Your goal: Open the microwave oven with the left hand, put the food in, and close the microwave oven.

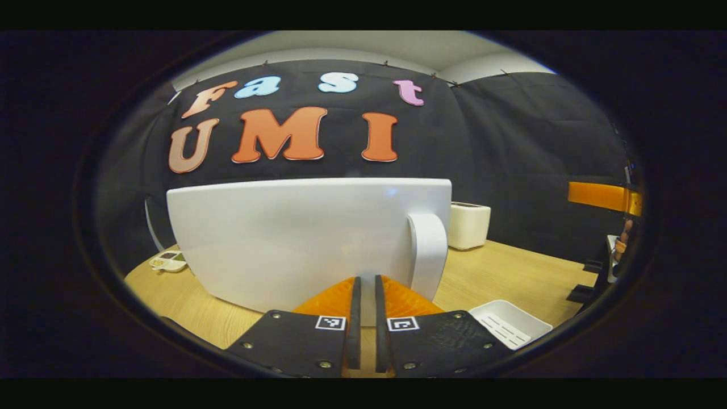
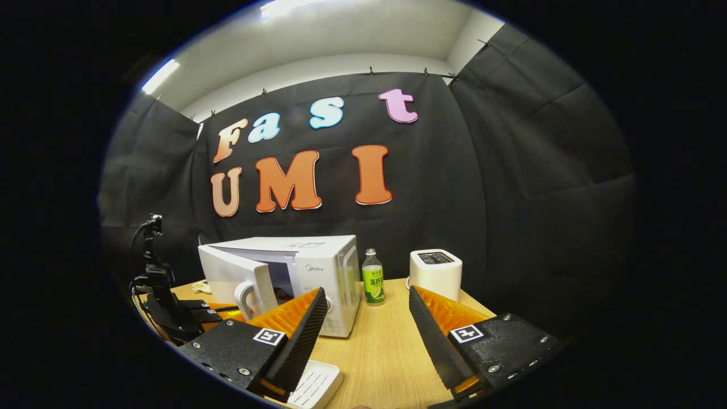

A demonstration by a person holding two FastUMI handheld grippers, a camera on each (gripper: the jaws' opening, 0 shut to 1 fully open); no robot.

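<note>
1. We see the left gripper [image 1: 364, 318] with its fingers nearly together, nothing between them, facing the microwave door [image 1: 295, 238] beside its handle [image 1: 429, 253].
2. Right gripper [image 2: 366, 335] spread wide, empty.
3. Microwave [image 2: 301, 278] stands on the table [image 2: 386, 352], door ajar.
4. White tray [image 1: 511, 322] lies near.

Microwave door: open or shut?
Open: the microwave door stands swung out from the microwave, showing its cavity.

Black cloth walls [image 2: 511, 187], wooden table [image 2: 386, 352], ceiling strip lights [image 2: 160, 75]
</note>
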